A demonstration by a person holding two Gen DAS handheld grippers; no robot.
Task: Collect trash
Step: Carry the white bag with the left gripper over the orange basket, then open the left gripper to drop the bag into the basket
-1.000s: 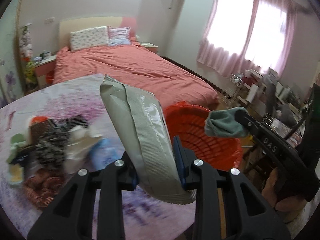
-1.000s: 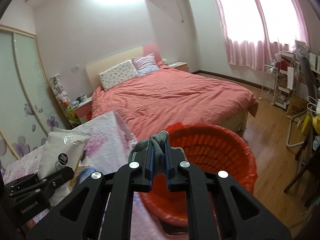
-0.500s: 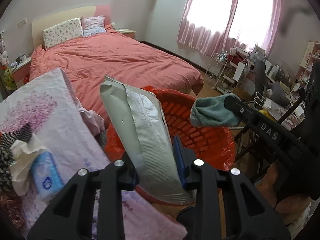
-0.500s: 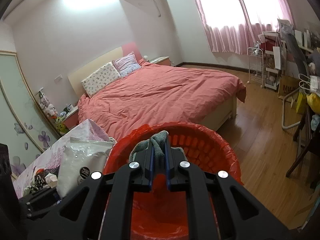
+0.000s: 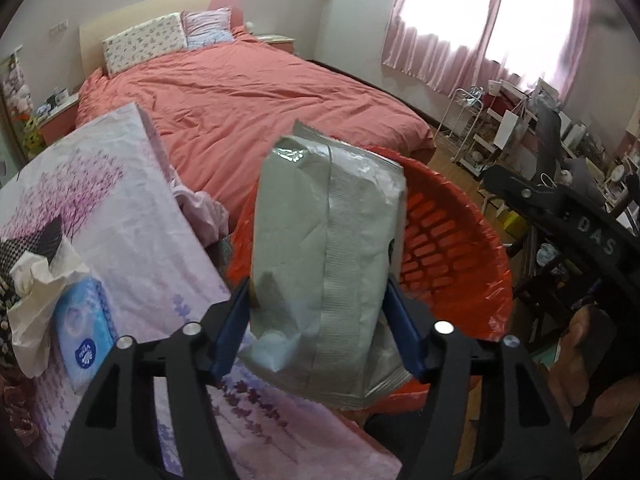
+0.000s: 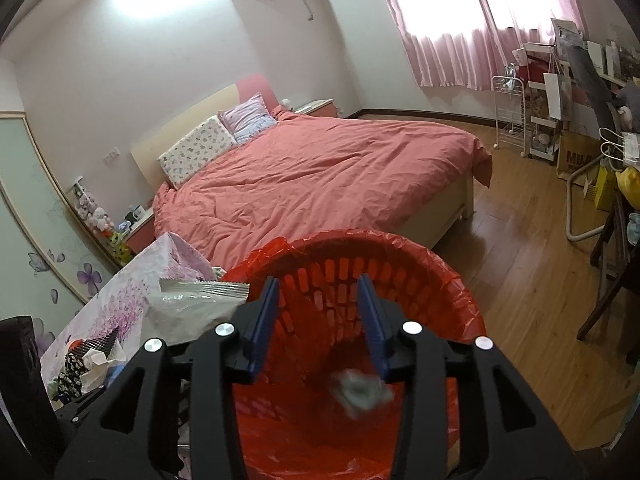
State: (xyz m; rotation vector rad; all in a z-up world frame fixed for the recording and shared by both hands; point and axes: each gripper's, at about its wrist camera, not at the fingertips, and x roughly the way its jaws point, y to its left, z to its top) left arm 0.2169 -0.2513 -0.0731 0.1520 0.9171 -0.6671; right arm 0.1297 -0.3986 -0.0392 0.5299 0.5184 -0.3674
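A silver foil bag stands upright between the fingers of my left gripper, above the near rim of the red basket. The jaws are opening and the bag sits loose, its flat face toward the camera. My right gripper hangs over the basket, which has a red liner. Its jaws are opening with nothing between them. A grey-green cloth, blurred, is below them inside the basket. The foil bag shows at the left of the right wrist view.
A table with a lilac floral cloth holds a blue tissue pack and crumpled white tissue. A bed with a coral cover lies beyond. To the right are wooden floor and cluttered white racks.
Both grippers' jaws have spread. The cloth has left the right gripper and dropped into the basket. The foil bag has slackened and turned broadside in the left gripper, which came over the basket's rim.
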